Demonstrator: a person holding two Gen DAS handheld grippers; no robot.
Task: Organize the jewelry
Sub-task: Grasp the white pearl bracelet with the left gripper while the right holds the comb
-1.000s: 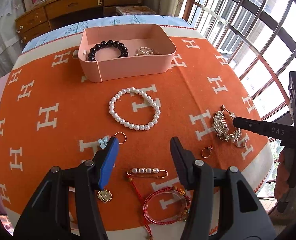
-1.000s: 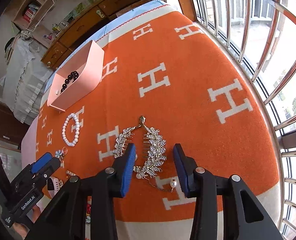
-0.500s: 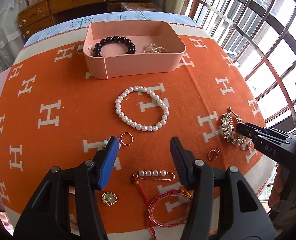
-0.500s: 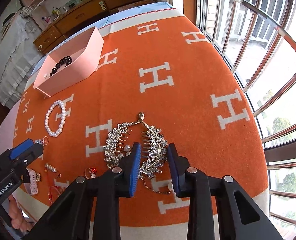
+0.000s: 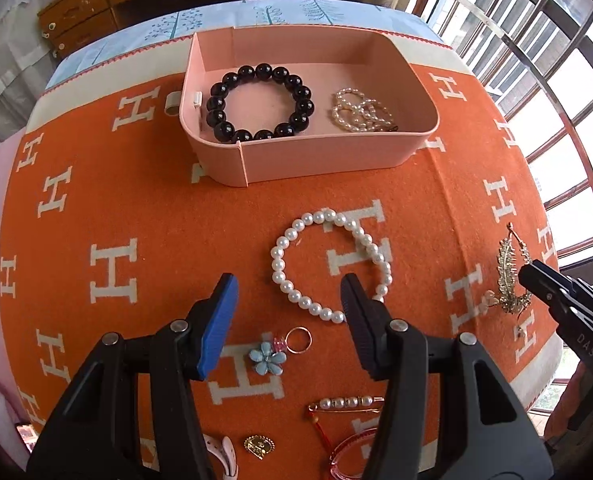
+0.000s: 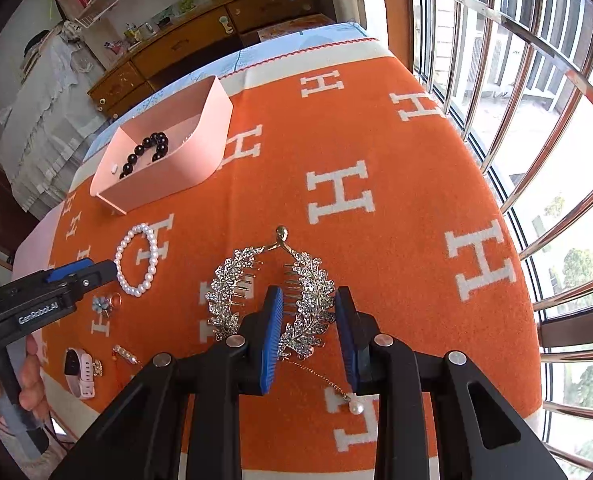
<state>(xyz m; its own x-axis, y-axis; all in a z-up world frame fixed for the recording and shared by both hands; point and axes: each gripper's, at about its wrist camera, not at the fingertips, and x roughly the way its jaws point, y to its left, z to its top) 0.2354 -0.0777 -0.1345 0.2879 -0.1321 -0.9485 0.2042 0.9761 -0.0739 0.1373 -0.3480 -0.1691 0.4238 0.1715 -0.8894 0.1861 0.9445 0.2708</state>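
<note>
A pink box (image 5: 324,160) at the far side holds a black bead bracelet (image 5: 260,106) and a small pearl chain (image 5: 360,112). A white pearl bracelet (image 5: 332,264) lies on the orange cloth just ahead of my open left gripper (image 5: 286,296). My right gripper (image 6: 308,312) is partly closed, its jaws on either side of the right leaf of a rhinestone leaf hair comb (image 6: 272,292); whether the pads touch it I cannot tell. The comb also shows in the left wrist view (image 5: 510,276).
Near the front edge lie a blue flower charm with a ring (image 5: 274,354), a pearl pin (image 5: 346,404), a gold pendant (image 5: 258,446), a red cord bracelet (image 5: 348,448) and a pink watch (image 6: 78,372). Window bars (image 6: 536,120) run along the table's right side.
My left gripper has moved forward toward the pearl bracelet and the box. My right gripper has narrowed around the right leaf of the comb.
</note>
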